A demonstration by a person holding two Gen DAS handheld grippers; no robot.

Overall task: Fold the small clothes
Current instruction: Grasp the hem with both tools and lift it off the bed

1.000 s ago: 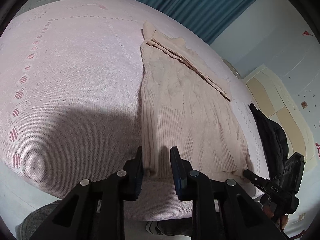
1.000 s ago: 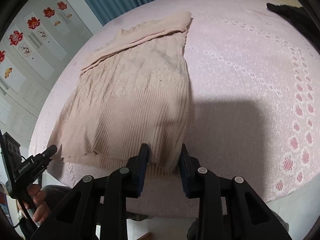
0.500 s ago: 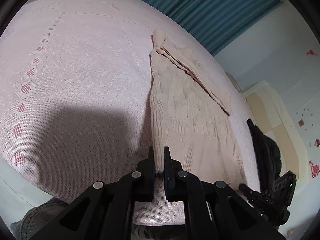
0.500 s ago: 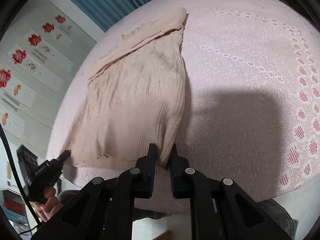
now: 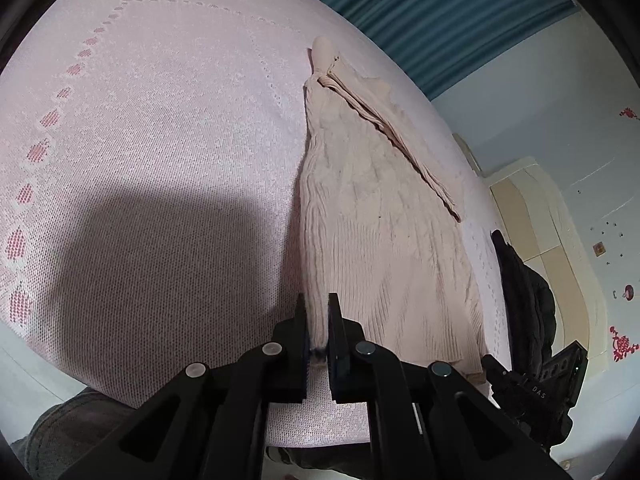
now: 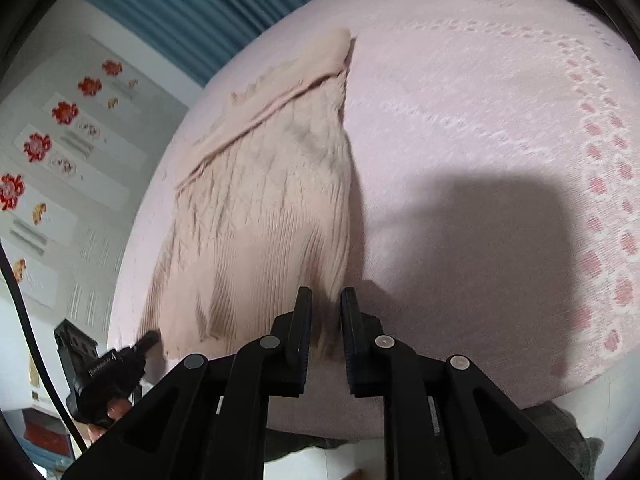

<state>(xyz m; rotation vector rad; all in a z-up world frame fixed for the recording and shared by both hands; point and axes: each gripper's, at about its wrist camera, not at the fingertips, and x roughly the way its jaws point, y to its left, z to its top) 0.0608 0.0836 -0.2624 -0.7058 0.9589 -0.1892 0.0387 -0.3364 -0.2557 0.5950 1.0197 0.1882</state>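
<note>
Beige knit sweater [image 5: 384, 232] spread lengthwise on the bed [image 5: 160, 160], hem nearest the fingers, neck end farthest ahead. Already narrowed: one sleeve [image 5: 400, 140] laid diagonally across the upper body, sides apparently tucked in, giving a long strip. No crosswise fold yet, by the look of it; judged roughly halfway, with the hem-to-neck fold and final tidying left.

Hem corners bunched and lifted slightly off the bed. Left gripper [image 5: 318, 320] clenched on the hem corner at its own side, knit pinched upright between both fingers [image 5: 299, 320]. Right gripper [image 6: 326, 320] clamped on the opposite hem corner, a thicker wad of ribbing squeezed between its fingers [image 6: 304, 320]. In the left wrist view, the other tool low to the right of the fingers, at the far hem corner; in the right wrist view, the other tool low to the left, with part of a hand [image 6: 116, 408] on it.

Likely next: both corners carried forward over the body toward the neck, kept level to avoid a skewed fold.

Farther out: dark garment [image 5: 524, 280] on the bed, right of the left fingers, apart from the sweater. Teal curtain [image 5: 420, 20] beyond the bed's far edge. Shadows on the pink cover beside each pair of fingers.
</note>
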